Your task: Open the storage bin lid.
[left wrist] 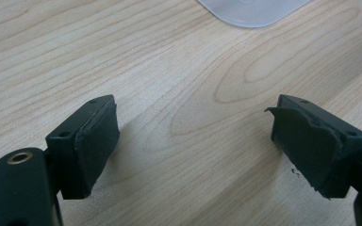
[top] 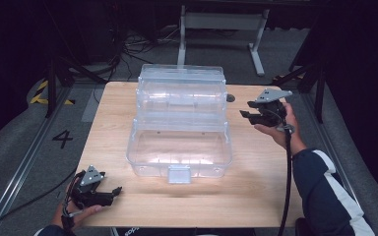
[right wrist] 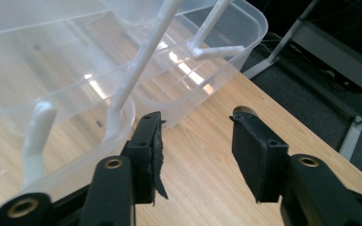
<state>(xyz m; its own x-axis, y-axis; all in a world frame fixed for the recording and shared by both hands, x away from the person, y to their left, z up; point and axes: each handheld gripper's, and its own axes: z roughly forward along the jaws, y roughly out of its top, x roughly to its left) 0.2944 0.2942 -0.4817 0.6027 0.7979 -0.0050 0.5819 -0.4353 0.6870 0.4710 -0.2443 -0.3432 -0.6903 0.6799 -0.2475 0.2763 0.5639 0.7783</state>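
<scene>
A clear plastic tiered box (top: 179, 118) stands open in the middle of the wooden table (top: 256, 182), its trays stepped up toward the back and a latch (top: 179, 173) at its front. My left gripper (top: 113, 192) rests at the table's near left corner, open, with bare wood between its jaws (left wrist: 193, 136); a corner of the box (left wrist: 254, 12) lies ahead of it. My right gripper (top: 246, 109) hovers just right of the box, open with nothing between its jaws (right wrist: 195, 141). Its left jaw is close to the box's side wall and white hinge arms (right wrist: 136, 61).
A small dark disc (top: 231, 98) lies on the table behind the box's right side. A white table frame (top: 221, 22) and cables stand on the floor beyond. Black stands flank the table, and a "4" (top: 62, 139) marks the floor at the left.
</scene>
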